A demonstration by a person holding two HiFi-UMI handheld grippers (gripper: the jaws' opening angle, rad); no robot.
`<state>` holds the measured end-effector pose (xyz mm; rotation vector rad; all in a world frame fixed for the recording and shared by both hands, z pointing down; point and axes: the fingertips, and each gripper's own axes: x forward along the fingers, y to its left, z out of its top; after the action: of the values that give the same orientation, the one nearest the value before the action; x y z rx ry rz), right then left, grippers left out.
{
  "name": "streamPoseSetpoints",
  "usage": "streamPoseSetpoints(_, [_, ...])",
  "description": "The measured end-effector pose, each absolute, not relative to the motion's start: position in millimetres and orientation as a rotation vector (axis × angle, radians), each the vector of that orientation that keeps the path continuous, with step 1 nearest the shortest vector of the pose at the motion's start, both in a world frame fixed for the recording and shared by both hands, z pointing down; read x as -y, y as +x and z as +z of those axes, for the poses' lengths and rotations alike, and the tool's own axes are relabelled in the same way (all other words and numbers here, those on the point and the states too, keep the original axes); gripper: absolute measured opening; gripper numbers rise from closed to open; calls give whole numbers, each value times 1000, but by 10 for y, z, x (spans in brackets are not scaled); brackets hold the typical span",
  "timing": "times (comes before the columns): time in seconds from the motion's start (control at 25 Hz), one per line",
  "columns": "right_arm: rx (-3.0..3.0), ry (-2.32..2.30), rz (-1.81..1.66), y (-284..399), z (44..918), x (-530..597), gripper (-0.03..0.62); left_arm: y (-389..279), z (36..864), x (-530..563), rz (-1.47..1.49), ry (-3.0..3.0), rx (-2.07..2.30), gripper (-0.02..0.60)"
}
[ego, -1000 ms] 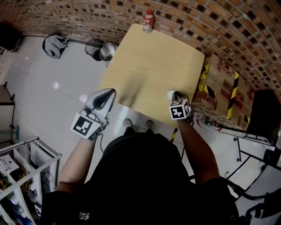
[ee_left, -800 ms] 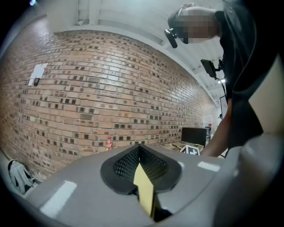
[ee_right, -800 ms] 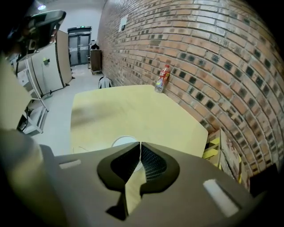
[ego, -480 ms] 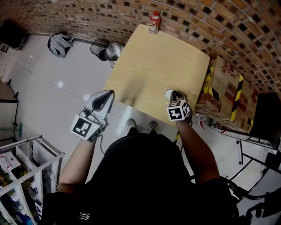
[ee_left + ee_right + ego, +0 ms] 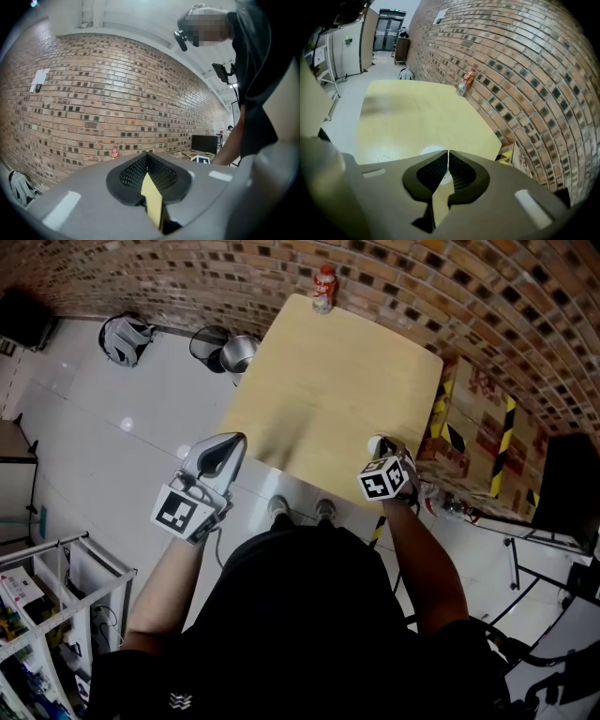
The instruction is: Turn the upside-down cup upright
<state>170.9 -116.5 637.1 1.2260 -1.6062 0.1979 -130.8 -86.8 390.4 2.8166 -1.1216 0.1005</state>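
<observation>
A small white cup (image 5: 374, 442) stands near the right front corner of the light wooden table (image 5: 328, 371). In the right gripper view the cup (image 5: 427, 151) shows as a white ring just left of the jaw tips. My right gripper (image 5: 382, 450) points steeply down at it, and its tips (image 5: 447, 153) are closed together on the cup's right rim. My left gripper (image 5: 228, 440) hangs over the floor left of the table, level, its jaws (image 5: 148, 157) shut with nothing in them.
A red-labelled bottle (image 5: 323, 285) stands at the table's far edge against the brick wall. Cardboard boxes with yellow-black tape (image 5: 480, 427) sit right of the table. Two bins (image 5: 228, 348) and a backpack (image 5: 122, 337) are on the floor at the left, and a wire rack (image 5: 56, 596) at lower left.
My right gripper has shifted slightly right toward the table's edge and rolled a little. The cup now shows less, tucked at the tip. The left gripper has stayed put.
</observation>
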Motion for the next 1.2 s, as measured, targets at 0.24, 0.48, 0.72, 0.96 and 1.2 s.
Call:
streamPoseSetpoints(0.24, [1787, 1245, 403, 1251, 6379, 1175, 21, -1348, 3900, 826, 116, 2815, 1144, 0])
streamPoseSetpoints(0.48, [1847, 1313, 577, 1141, 6498, 1102, 28, -1380, 3878, 810, 128, 2812, 1159, 0])
streamPoseSetpoints(0.72, [1881, 1306, 600, 1133, 6615, 1007, 28, -1380, 3892, 800, 139, 2805, 1161, 0])
streamPoseSetpoints(0.96, [1939, 1327, 606, 1231, 6533, 1041, 66, -1336, 3900, 837, 142, 2806, 1159, 0])
streamPoseSetpoints(1.2, [1873, 1432, 685, 1902, 6544, 1134, 114, -1250, 3908, 886, 147, 2811, 1142, 0])
